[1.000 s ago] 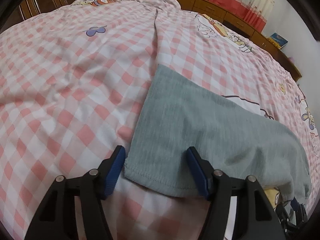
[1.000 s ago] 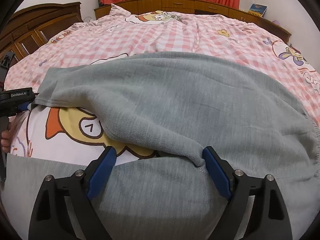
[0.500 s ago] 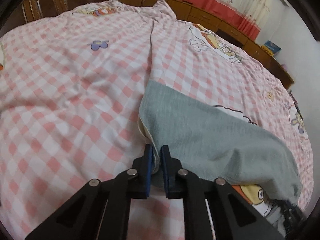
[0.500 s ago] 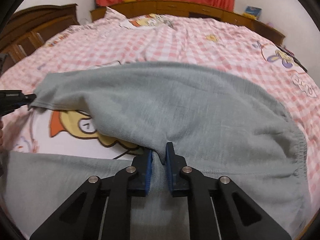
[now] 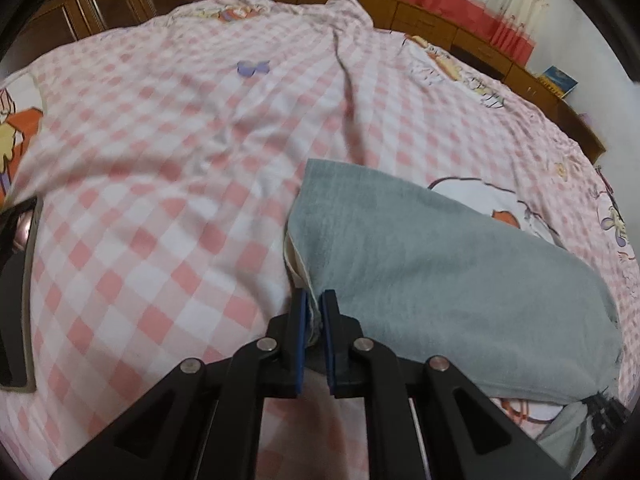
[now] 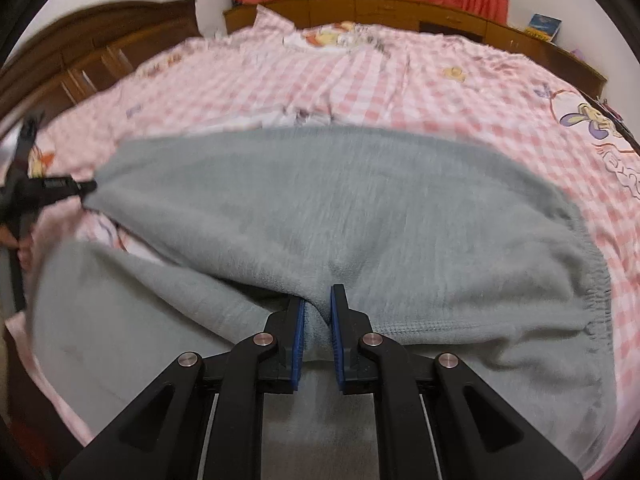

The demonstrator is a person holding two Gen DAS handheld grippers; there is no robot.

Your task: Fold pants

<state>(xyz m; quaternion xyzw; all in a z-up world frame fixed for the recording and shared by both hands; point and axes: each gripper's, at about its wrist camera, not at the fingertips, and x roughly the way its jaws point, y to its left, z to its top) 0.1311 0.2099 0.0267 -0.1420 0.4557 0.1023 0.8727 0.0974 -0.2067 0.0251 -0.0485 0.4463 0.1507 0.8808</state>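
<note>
Room lay wide ahead of me: pink checked bedspread point(image 5: 160, 208) ran bare to the wooden cabinets point(image 6: 400, 12). One pair of grey pants point(image 6: 360, 208) lay on it, a leg lifted. My left gripper point(image 5: 314, 300) pinched the leg's hem; my right gripper point(image 6: 318, 300) clamped a fold near the crotch. Only the right view showed the elastic waistband point(image 6: 596, 280); only the left showed a dark flat object point(image 5: 16, 288) at the bed's edge.
</note>
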